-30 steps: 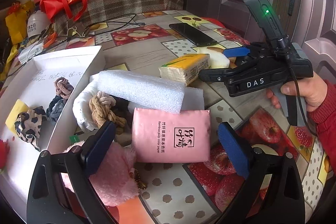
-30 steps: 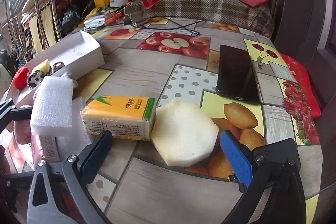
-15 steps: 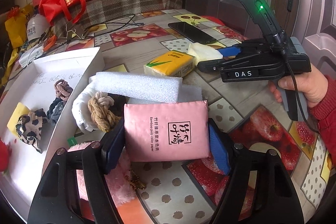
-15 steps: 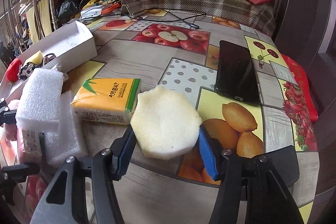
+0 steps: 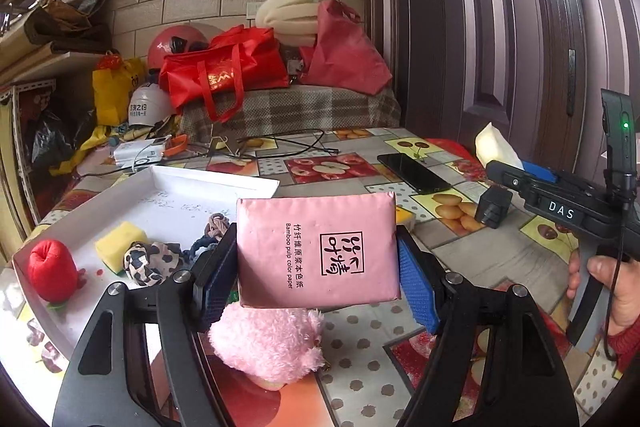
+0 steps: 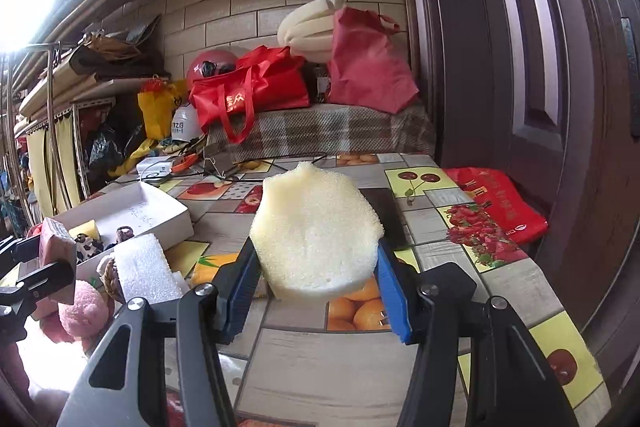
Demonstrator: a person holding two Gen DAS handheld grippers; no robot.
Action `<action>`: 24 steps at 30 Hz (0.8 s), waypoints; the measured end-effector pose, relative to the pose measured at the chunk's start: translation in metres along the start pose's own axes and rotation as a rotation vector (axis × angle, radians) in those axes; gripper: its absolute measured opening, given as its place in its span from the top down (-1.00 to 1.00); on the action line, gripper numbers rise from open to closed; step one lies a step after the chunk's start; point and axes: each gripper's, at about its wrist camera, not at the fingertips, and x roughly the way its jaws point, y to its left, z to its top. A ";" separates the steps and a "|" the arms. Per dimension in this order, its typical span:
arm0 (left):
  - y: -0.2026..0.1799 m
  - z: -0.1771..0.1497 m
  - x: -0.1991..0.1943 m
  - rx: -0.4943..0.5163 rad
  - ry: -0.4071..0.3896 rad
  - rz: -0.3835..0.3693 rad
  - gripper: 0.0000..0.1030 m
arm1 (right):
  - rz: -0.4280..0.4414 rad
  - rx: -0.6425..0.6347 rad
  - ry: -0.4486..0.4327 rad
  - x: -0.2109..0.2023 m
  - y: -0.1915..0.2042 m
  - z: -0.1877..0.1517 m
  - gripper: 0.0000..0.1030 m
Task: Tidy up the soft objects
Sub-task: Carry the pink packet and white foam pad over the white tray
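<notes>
The left gripper [image 5: 318, 267] has its jaws closed on a pink tissue pack [image 5: 316, 251]. The pack reads "Bamboo pulp color paper" beside Chinese writing and a square logo. The right gripper [image 6: 316, 283] squeezes a pale yellow sponge [image 6: 316, 231] between its blue pads [image 6: 394, 297]. Seen from the left camera, the right gripper [image 5: 520, 171] has "DAS" on its side.

One second ago both sets of jaws were wide open and the pack and sponge lay flat on the worktop [image 5: 492, 259]. Half a second ago the jaws were closing around them. Now both things are lifted up in the air.

The pink pack hangs above a pink fluffy toy [image 5: 268, 343], just beside the near edge of the white tray [image 5: 208, 183]. In the tray lie a red soft apple [image 5: 52, 271], a yellow sponge block [image 5: 116, 239] and a leopard scrunchie [image 5: 148, 263]. There is bare white floor at the far side of the tray.

The sponge hangs over the fruit-print cloth. A white foam block [image 6: 146, 267] and a yellow tissue pack [image 6: 212, 265] sit to its left, and a black phone [image 6: 386, 215] lies behind it. The worktop edge is close on the right.
</notes>
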 end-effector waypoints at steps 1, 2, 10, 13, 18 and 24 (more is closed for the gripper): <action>0.001 0.000 -0.001 -0.003 -0.001 0.002 -0.43 | 0.004 0.001 -0.004 -0.002 0.002 0.000 -0.09; 0.002 0.000 -0.002 -0.005 -0.005 0.006 -0.43 | 0.005 -0.003 -0.008 -0.005 0.006 -0.001 -0.09; 0.013 -0.004 -0.018 -0.011 -0.043 0.029 -0.43 | 0.032 -0.056 -0.041 -0.014 0.040 -0.005 -0.09; 0.024 -0.007 -0.023 -0.018 -0.043 0.053 -0.43 | 0.064 -0.082 -0.042 -0.011 0.055 -0.006 -0.09; 0.047 -0.010 -0.031 -0.028 -0.046 0.104 -0.43 | 0.127 -0.116 -0.036 -0.009 0.083 -0.008 -0.09; 0.090 -0.013 -0.036 -0.050 -0.042 0.200 -0.43 | 0.203 -0.156 -0.023 -0.002 0.116 -0.009 -0.09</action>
